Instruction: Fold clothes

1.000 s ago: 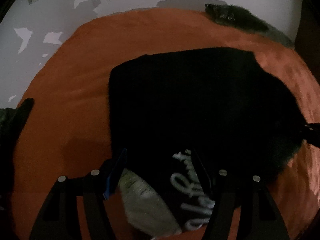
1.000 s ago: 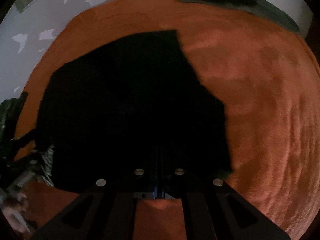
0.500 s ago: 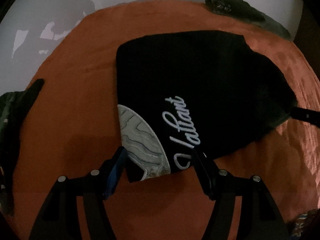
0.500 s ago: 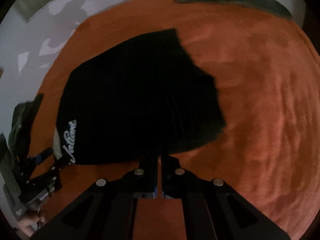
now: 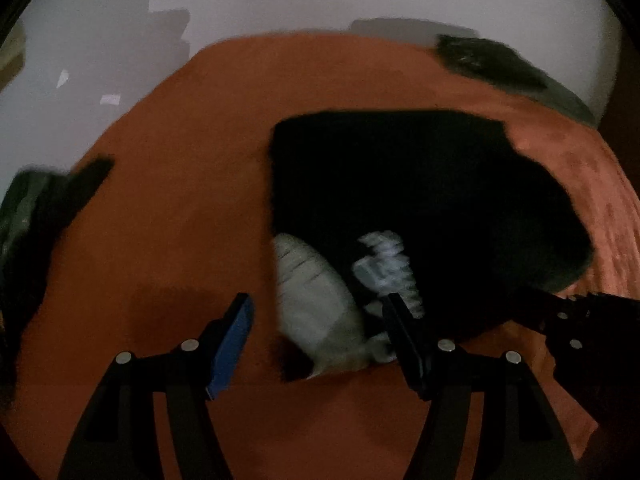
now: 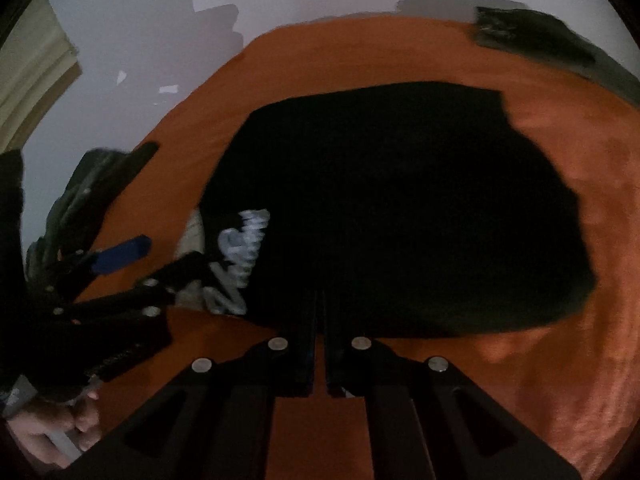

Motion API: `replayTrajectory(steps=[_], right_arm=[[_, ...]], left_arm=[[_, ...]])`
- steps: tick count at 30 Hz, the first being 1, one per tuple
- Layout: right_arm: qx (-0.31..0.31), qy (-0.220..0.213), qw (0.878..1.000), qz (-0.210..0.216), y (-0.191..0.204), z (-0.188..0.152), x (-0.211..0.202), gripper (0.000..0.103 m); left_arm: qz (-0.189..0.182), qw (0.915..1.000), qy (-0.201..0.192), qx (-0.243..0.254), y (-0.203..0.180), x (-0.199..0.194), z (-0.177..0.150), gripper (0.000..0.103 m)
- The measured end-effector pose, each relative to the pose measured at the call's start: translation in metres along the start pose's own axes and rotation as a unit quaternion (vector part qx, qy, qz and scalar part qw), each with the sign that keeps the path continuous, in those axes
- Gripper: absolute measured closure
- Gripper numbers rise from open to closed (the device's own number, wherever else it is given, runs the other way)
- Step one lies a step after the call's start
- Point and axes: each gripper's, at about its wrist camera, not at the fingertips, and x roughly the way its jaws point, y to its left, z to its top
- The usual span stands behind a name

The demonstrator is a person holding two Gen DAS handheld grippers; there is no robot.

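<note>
Right claw (image 6: 318, 312) clenched, pinching near hem of black shirt (image 6: 400, 208) that lies on orange bedspread (image 6: 560, 360). Left claw (image 5: 320, 320) released, straddling white printed corner, gripping nothing. You: keep hem taut, drag evenly, lay edge square. Dim, blurred; cloth between right pads not discernible; fold lines lost in black.

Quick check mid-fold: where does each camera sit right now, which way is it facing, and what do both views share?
Left wrist: on the left gripper, looking down along its open fingers at the black garment with white lettering; the right gripper shows at the right edge.
Right wrist: on the right gripper, jaws shut at the garment's near edge; the left gripper and a hand show lower left.
Shared: the garment, the orange bed cover, the dark clothes pile.
</note>
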Motion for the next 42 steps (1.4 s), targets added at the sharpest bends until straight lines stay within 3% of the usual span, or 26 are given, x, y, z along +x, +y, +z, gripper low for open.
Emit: replayTrajectory(steps=[4,10,14,22,25,30,32,37,42], right_arm=[[0.002,0.025,1.000,0.019,0.029,0.001,0.017,0.101],[-0.018,0.044,0.999,0.001,0.052,0.002,0.032,0.101],[-0.032,0.063,0.997,-0.022,0.047,0.004,0.037,0.101],[0.048,0.041,0.995,-0.081,-0.045,0.017,0.014,0.103],[0.073,0.031,0.988,-0.129,-0.087,0.022,0.001,0.103],[0.169,0.008,0.969,-0.180,-0.169,0.018,-0.038,0.103],[0.216,-0.013,0.951,-0.219,-0.191,0.016,-0.054,0.101],[0.270,-0.044,0.940,-0.204,-0.224,0.019,-0.091,0.101],[0.221,-0.049,0.956,-0.188,-0.214,0.049,-0.123,0.101]], left_arm=[[-0.022,0.9987,0.036,-0.030,0.026,0.021,-0.015,0.031],[-0.019,0.9993,0.029,-0.014,0.033,0.023,-0.023,0.030],[-0.020,0.9992,0.031,-0.013,0.037,0.025,-0.025,0.030],[-0.022,0.9993,0.029,-0.001,0.042,0.026,-0.028,0.029],[-0.023,0.9992,0.032,-0.003,0.046,0.034,-0.025,0.027],[-0.026,0.9991,0.033,-0.007,0.050,0.039,-0.020,0.025],[-0.030,0.9990,0.034,-0.008,0.052,0.040,-0.018,0.025],[-0.058,0.9971,0.026,-0.042,0.066,0.024,-0.011,0.025],[-0.106,0.9916,0.022,-0.072,0.098,0.006,0.032,0.025]])
